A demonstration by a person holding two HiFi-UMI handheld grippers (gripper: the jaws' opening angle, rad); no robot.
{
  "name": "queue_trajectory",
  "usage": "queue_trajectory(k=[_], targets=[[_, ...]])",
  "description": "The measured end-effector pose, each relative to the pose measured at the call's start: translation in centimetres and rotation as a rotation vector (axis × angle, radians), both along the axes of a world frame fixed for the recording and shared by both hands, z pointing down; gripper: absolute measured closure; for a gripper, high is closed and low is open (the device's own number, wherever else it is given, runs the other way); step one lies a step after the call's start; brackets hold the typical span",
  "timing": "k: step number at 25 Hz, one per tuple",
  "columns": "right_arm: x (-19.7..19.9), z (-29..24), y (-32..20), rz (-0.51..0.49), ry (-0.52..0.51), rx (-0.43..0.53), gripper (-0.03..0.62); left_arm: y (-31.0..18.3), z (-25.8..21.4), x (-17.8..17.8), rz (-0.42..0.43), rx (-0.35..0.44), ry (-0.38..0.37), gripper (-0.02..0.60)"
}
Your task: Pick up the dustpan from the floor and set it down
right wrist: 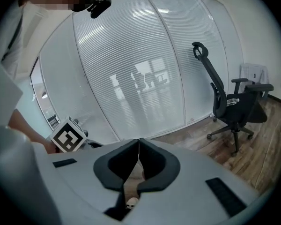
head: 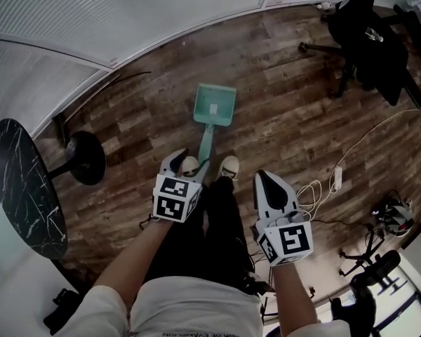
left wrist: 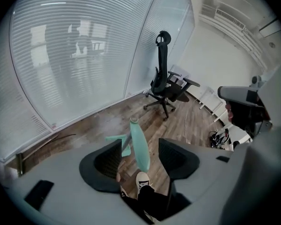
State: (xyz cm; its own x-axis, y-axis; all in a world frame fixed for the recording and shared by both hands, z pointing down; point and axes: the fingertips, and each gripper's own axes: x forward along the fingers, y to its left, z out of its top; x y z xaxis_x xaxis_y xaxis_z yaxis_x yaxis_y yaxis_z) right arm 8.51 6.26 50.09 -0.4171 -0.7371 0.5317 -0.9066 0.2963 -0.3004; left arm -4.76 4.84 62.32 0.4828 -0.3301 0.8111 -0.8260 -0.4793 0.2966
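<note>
On the floor [head: 281,121]: dustpan [head: 215,105] is sitting, unlifted.
Left hand-held gripper [head: 179,161]: gaping wide, handle [left wrist: 139,146] lining up between jaws, untouched.
Right hand-held gripper [head: 269,182]: sitting closed, empty.
Remaining: gripping, lifting, setting down.

At my left stands a round black table [head: 24,188], far right a black office chair [head: 375,41], and a white power strip [head: 336,179] lies on the wood floor [head: 281,118].
</note>
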Motion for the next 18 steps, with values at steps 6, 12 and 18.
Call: queue_trajectory(k=[6, 12, 18], targets=[[0.3, 1.0, 0.2, 0.011, -0.014, -0.01, 0.569, -0.9, 2.6, 1.6, 0.003, 0.004, -0.032, 0.333], [0.6, 2.0, 0.0, 0.021, -0.023, -0.019, 0.569, -1.6, 4.6, 2.1, -0.017, -0.001, -0.067, 0.334], [0.9, 2.6, 0.2, 0.025, -0.03, -0.031, 0.569, -1.9, 6.1, 2.6, -0.02, -0.002, -0.101, 0.346]])
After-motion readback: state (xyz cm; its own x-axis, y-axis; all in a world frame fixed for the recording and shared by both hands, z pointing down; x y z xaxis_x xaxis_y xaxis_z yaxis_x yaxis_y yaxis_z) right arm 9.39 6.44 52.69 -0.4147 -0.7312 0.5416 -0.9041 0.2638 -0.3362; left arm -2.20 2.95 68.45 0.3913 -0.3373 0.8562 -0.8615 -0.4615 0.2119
